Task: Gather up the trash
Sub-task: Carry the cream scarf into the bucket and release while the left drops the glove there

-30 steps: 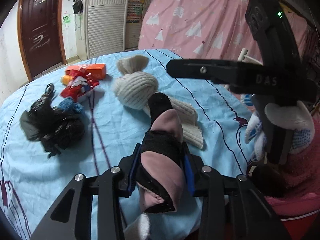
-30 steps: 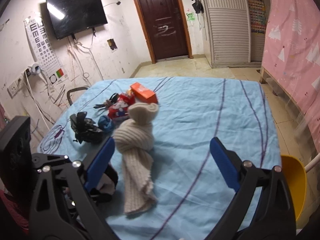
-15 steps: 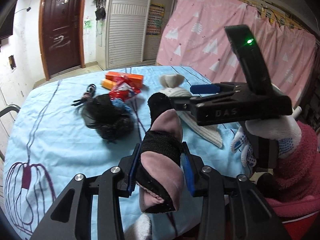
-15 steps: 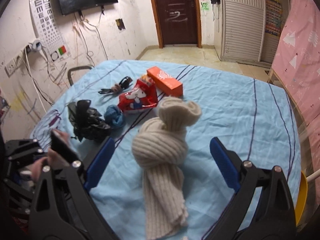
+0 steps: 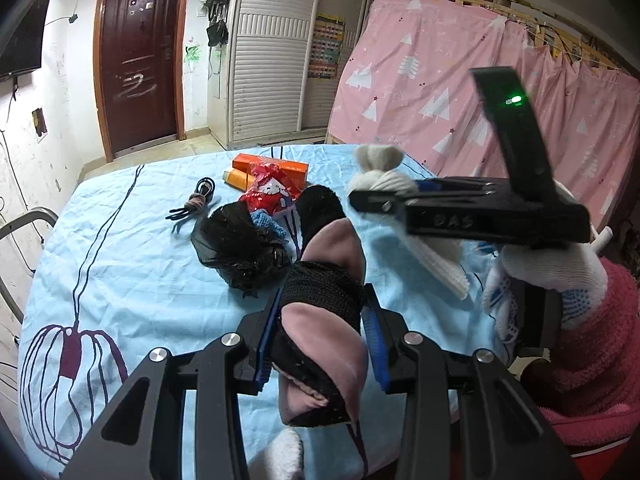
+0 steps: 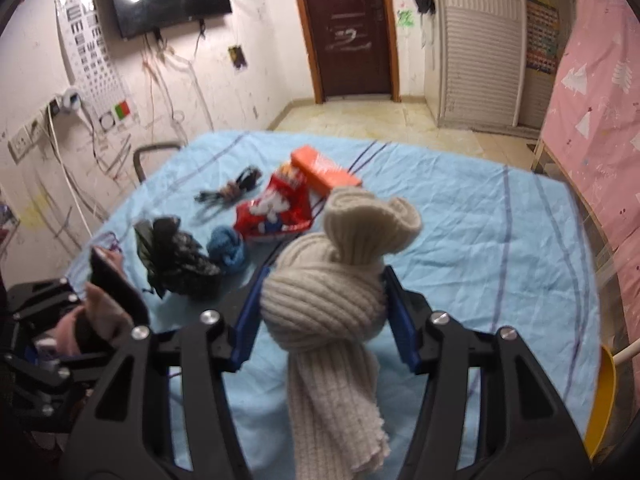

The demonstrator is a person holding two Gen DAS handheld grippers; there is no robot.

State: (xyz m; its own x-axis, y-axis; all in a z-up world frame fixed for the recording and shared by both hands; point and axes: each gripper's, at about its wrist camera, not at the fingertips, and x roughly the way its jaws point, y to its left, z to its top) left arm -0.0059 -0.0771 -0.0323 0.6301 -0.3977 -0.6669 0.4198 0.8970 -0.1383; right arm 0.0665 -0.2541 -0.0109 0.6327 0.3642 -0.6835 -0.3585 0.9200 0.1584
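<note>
My left gripper (image 5: 320,336) is shut on a pink and black sock (image 5: 326,300) and holds it above the near edge of the blue-covered table (image 5: 120,280). My right gripper (image 6: 326,316) is shut on a knotted cream knitted scarf (image 6: 328,300), whose tail hangs down. The right gripper also shows in the left wrist view (image 5: 472,216), with the scarf (image 5: 384,172) beyond it. On the table lie a crumpled black plastic bag (image 5: 244,248), a red snack packet (image 5: 272,196), an orange box (image 5: 272,164), a blue scrap (image 6: 228,250) and a black cable bundle (image 5: 196,200).
A yellow chair (image 6: 604,396) stands at the table's right edge and a metal chair frame (image 5: 24,224) at its left. A pink curtain (image 5: 460,92) hangs on the right, a dark door (image 6: 344,28) at the back.
My right gripper has closed on the cream scarf, which lay between its open fingers before. My left gripper still holds the sock and has turned a little left.
</note>
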